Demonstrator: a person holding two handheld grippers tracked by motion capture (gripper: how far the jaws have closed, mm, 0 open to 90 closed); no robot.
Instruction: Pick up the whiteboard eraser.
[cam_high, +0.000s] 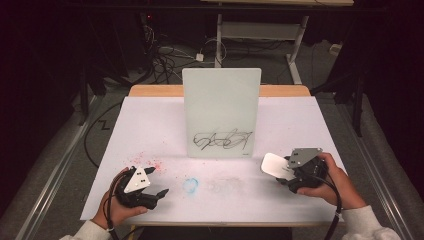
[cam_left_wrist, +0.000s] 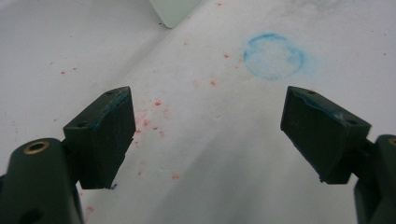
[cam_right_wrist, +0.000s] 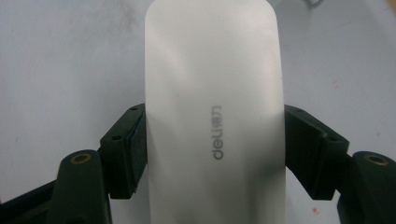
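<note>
- Left gripper (cam_high: 159, 192) low at near-left of table (cam_high: 150, 120), jaws wide apart, nothing btwn them; blue ring stain (cam_left_wrist: 274, 56) just ahead.
- Right gripper (cam_right_wrist: 215, 140) clamped on both long sides of white eraser (cam_right_wrist: 215, 84), near right edge.
- Whiteboard (cam_high: 221, 112) upright mid-table, black scribble (cam_high: 222, 140) low on its face.
- Probably wiping next: keep squeeze firm, meet board w/ felt side flat, steady strokes so board doesn't tip.
- Eraser underside hidden; board's prop at rear can't be made out.
</note>
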